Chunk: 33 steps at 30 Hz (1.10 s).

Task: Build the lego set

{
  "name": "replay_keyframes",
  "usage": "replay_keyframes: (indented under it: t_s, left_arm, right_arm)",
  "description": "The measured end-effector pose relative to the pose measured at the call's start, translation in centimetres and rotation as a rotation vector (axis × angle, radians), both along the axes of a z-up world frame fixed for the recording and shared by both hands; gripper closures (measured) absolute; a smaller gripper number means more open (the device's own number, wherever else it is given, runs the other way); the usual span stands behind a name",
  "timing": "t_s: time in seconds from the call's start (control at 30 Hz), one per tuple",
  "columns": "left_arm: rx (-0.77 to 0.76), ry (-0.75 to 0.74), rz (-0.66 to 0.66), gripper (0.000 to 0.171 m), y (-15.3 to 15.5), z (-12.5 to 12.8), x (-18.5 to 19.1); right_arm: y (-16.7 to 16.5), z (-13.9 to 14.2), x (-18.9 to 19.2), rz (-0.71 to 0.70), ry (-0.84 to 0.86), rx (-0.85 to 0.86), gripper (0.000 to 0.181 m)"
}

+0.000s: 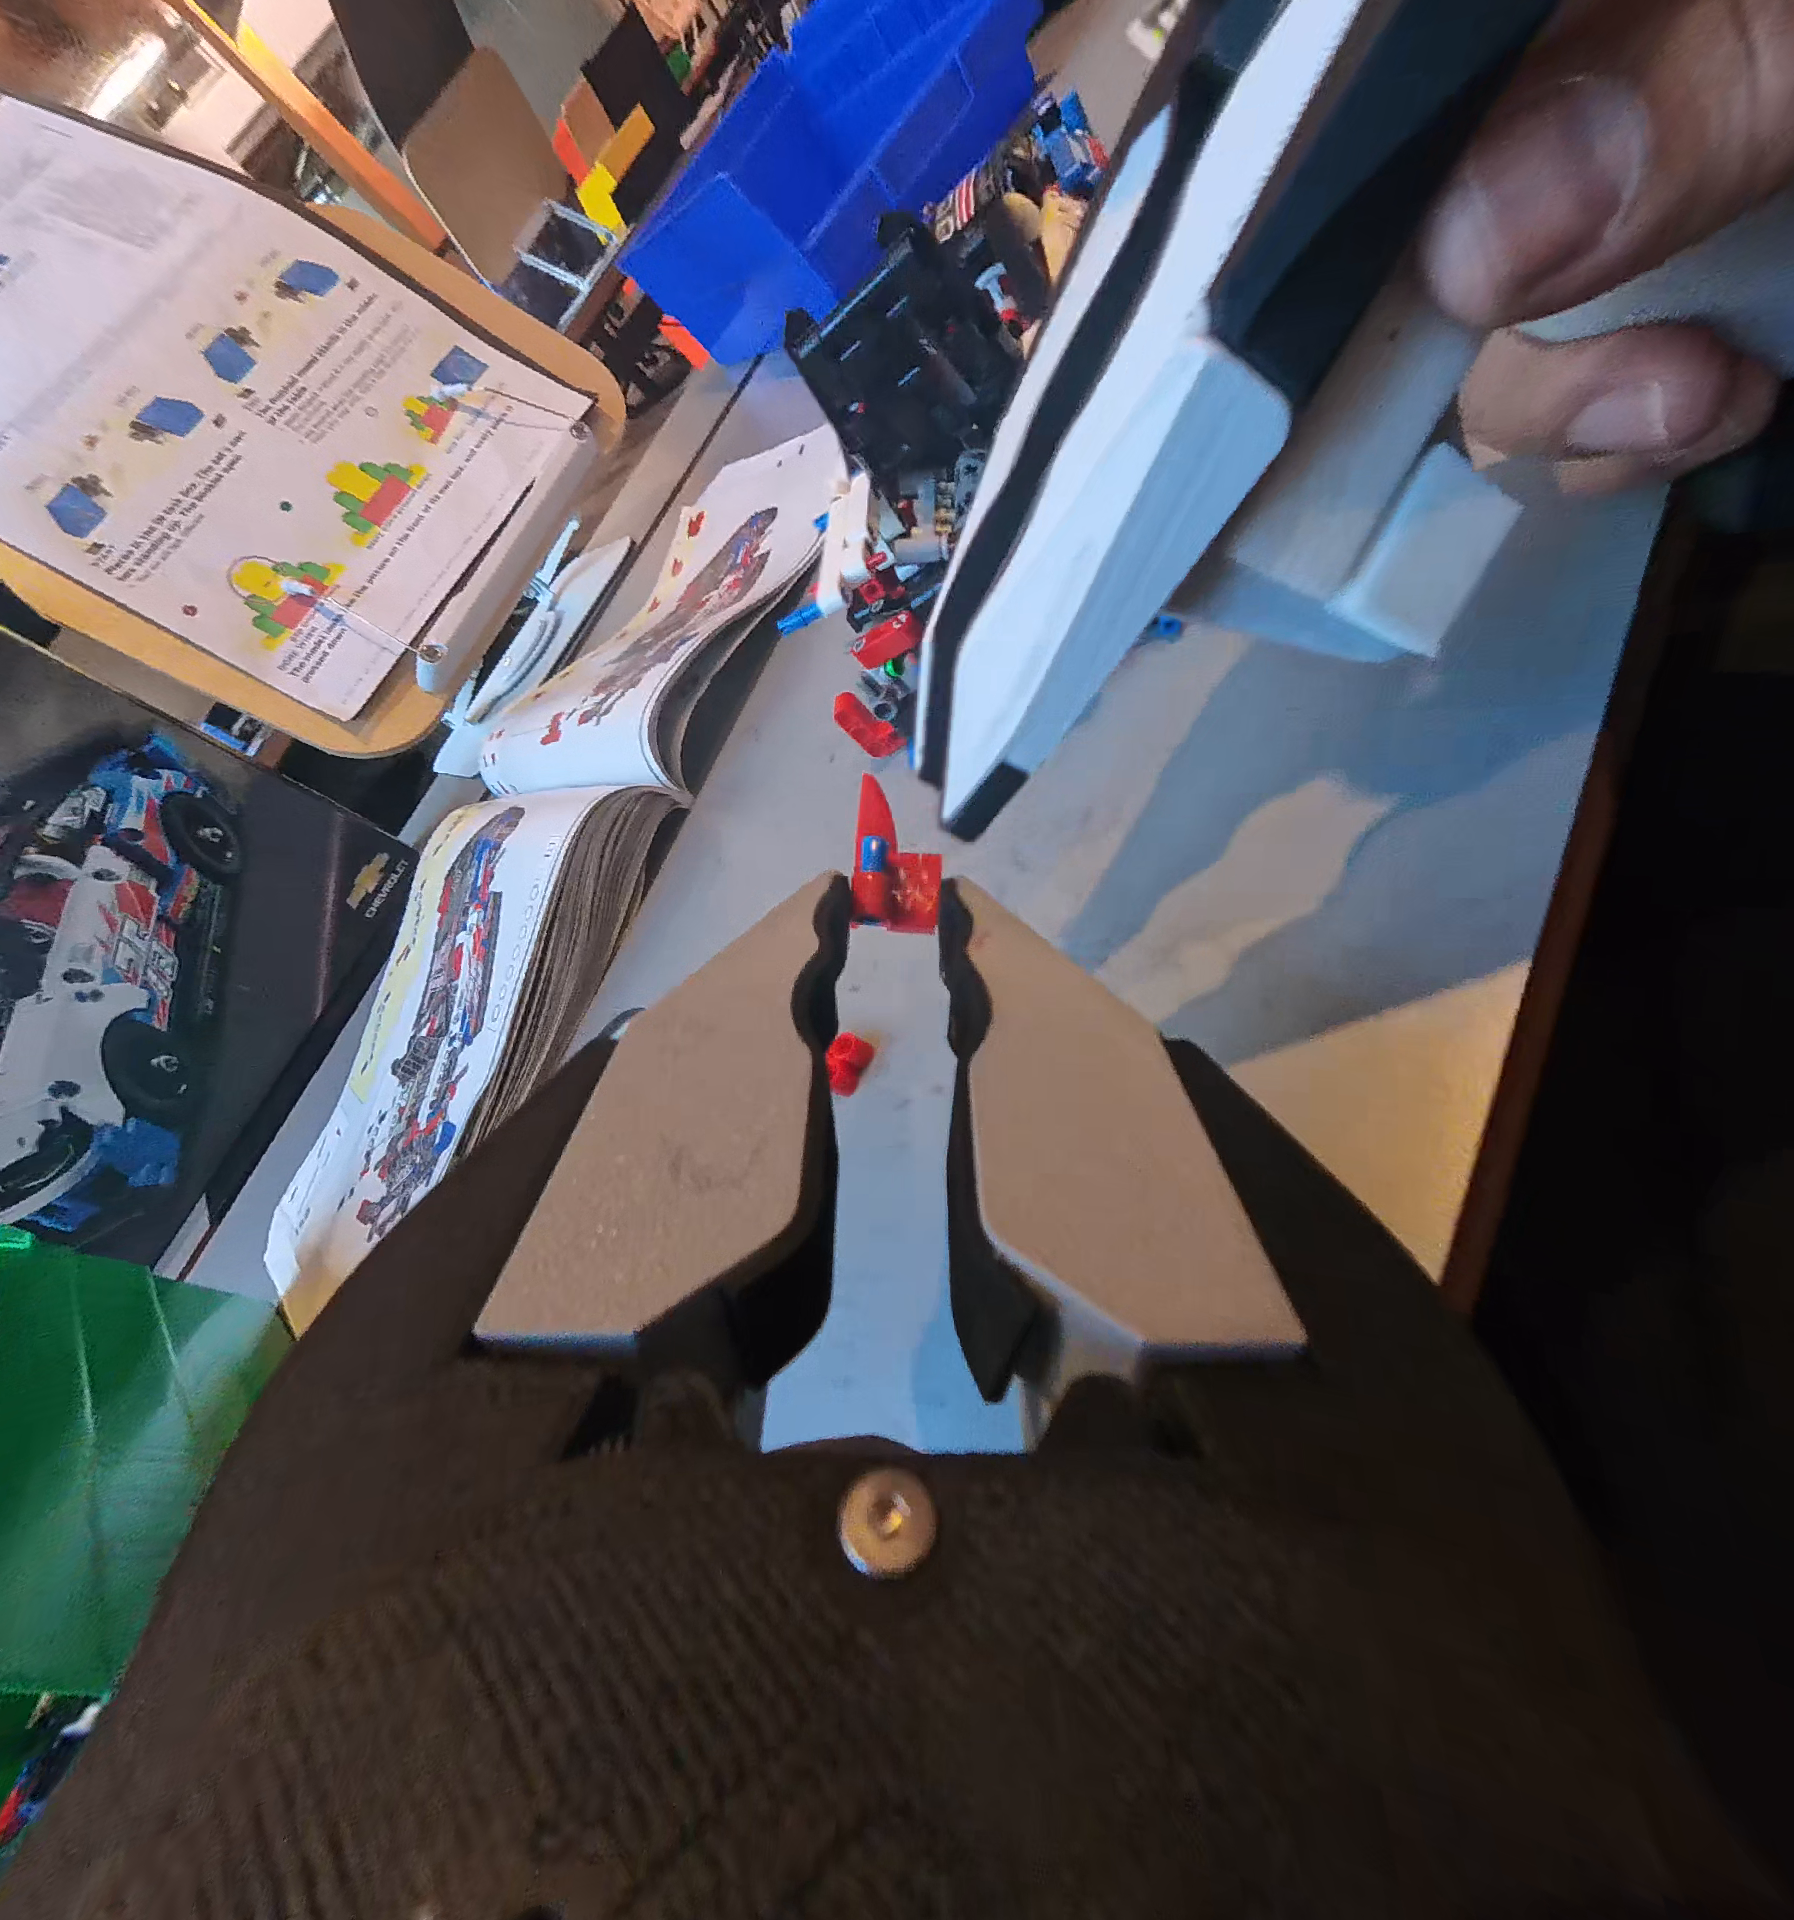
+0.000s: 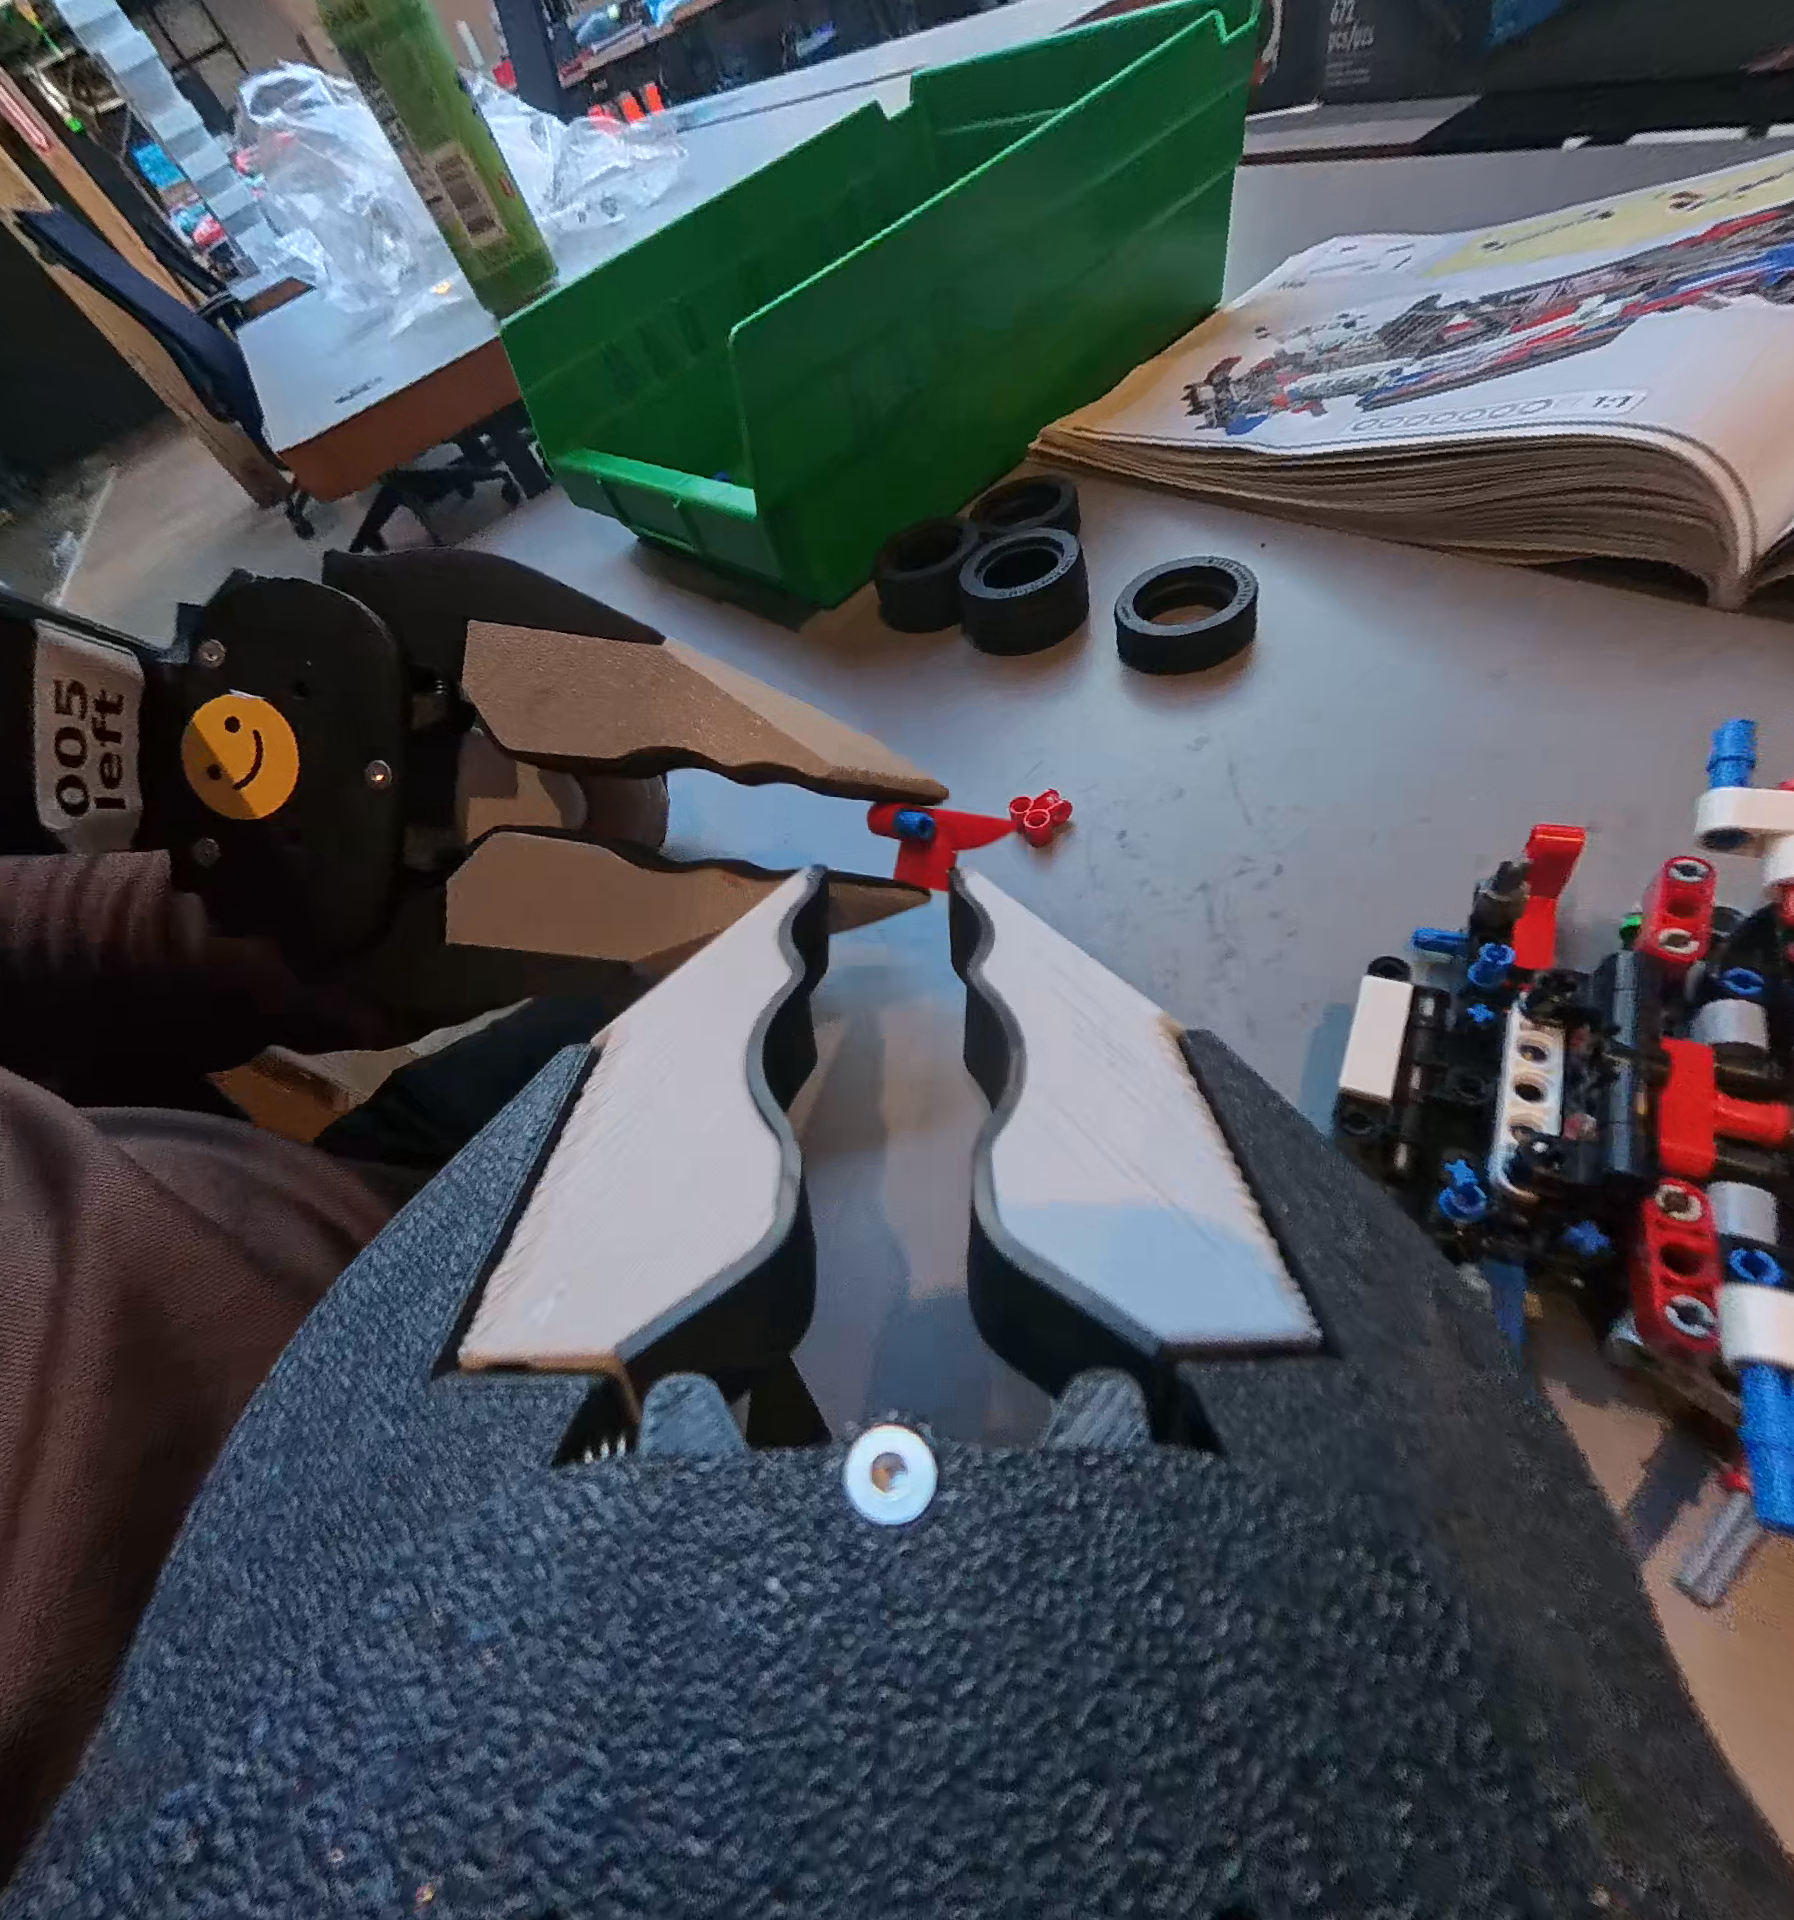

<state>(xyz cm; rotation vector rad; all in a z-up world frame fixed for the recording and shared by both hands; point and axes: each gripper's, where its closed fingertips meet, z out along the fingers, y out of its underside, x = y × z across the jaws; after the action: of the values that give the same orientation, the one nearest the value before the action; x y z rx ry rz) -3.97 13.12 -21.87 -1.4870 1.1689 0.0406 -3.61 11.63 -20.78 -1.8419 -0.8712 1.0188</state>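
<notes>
My left gripper [image 1: 895, 899] is shut on a small red lego piece [image 1: 898, 883] with a blue pin in it and holds it just above the grey table [image 1: 1236, 790]. In the right wrist view the left gripper [image 2: 924, 844] comes in from the left with the red piece [image 2: 924, 857] between its tan tips. My right gripper [image 2: 888, 888] is open and empty, its white tips right at the red piece. It also shows in the left wrist view [image 1: 976, 800], held by a hand [image 1: 1599, 229]. A small red connector [image 2: 1040, 816] lies loose on the table just beyond.
A partly built lego model [image 2: 1599, 1122] lies at the right. Several black tyres [image 2: 1023, 587] sit by a green bin [image 2: 872, 343]. An open instruction book [image 2: 1495, 416] lies behind. The left wrist view shows loose parts [image 1: 882, 634], blue bins [image 1: 820, 177] and the set's box [image 1: 93, 935]. My two grippers' fingertips are within a few centimetres of each other. The small red connector [image 2: 1040, 816] sits 6 centimeters or so from the ends of my left fingers.
</notes>
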Motion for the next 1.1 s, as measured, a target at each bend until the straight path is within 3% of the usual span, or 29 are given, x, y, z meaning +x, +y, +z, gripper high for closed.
replay_keyframes:
  t_s: [0.3,0.67,1.1]
  left_arm:
    - [-0.032,-0.022,0.02,0.158,0.6,0.0,-0.7]
    - [0.021,0.031,-0.046,0.158,-0.3,-0.3,0.3]
    - [-0.291,-0.002,0.015,0.157,0.1,-2.4,-3.0]
  right_arm:
    - [0.2,-0.8,1.2,-0.006,-0.003,-0.038,0.159]
    - [1.0,-1.0,1.5,-0.024,0.031,-0.062,0.159]
    - [0.9,-1.7,1.3,-0.014,0.0,-0.079,0.159]
